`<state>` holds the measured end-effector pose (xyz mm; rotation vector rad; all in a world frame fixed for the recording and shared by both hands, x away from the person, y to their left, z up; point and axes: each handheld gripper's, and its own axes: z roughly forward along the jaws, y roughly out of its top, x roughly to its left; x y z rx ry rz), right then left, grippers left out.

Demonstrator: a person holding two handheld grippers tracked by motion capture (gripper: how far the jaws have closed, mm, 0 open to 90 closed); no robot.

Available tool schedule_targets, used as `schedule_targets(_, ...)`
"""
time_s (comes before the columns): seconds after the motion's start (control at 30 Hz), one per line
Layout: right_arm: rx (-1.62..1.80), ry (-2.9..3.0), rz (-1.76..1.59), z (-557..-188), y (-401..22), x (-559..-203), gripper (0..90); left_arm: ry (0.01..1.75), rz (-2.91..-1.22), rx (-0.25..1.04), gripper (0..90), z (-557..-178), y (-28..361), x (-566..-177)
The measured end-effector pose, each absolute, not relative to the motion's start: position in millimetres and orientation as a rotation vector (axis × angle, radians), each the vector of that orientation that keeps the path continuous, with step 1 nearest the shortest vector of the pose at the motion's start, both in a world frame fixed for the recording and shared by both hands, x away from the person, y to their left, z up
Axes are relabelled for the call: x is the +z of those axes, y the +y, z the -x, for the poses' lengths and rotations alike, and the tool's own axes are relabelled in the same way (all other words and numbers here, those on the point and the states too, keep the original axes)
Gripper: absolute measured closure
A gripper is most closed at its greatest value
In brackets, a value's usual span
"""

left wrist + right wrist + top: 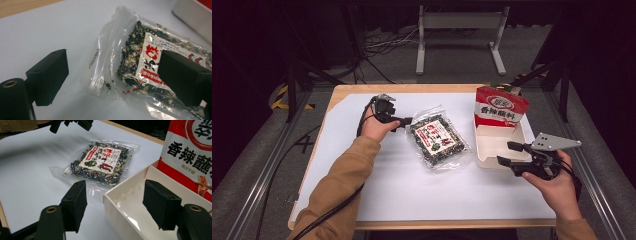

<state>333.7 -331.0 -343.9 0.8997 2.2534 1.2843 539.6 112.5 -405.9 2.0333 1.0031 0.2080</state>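
Left gripper, jaws spread, nears the clear packet to grab it; right gripper, spread, waits by the tray.

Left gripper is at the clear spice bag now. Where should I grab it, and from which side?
Grip the clear bag by its empty sealed edge, coming in low from the left gripper's side. That strip lies flat and thin, free of filling, and already sits between the open jaws.
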Motion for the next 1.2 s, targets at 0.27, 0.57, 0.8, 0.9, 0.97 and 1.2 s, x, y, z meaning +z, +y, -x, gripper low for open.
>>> schedule_targets(0.27, 1.286, 2.257, -0.906, -331.7, -332.0, -345.9, 34.9, 1.063, -2.074, 0.144, 14.1, -554.9, 104.7, -421.3)
schedule_targets(0.57, 1.276, 2.268, -0.911, -330.1, -331.9, -349.6, 33.8, 1.104, -2.073, 0.048, 18.3, -564.9, 108.1, -433.8)
schedule_targets(0.8, 1.273, 2.278, -0.909, -331.6, -330.0, -351.7, 33.0, 1.086, -2.093, -0.035, 25.0, -562.8, 101.6, -438.9)
schedule_targets(0.9, 1.275, 2.278, -0.904, -331.9, -329.0, -351.7, 32.6, 1.107, -2.08, -0.059, 30.0, -562.6, 102.7, -437.8)
schedule_targets(0.97, 1.274, 2.282, -0.903, -332.3, -328.7, -352.0, 32.5, 1.103, -2.097, -0.045, 31.4, -561.7, 102.5, -437.5)
schedule_targets(1.2, 1.274, 2.287, -0.907, -333.7, -328.1, -353.7, 32.0, 1.095, -2.167, 0.063, 42.2, -556.5, 94.8, -435.7)
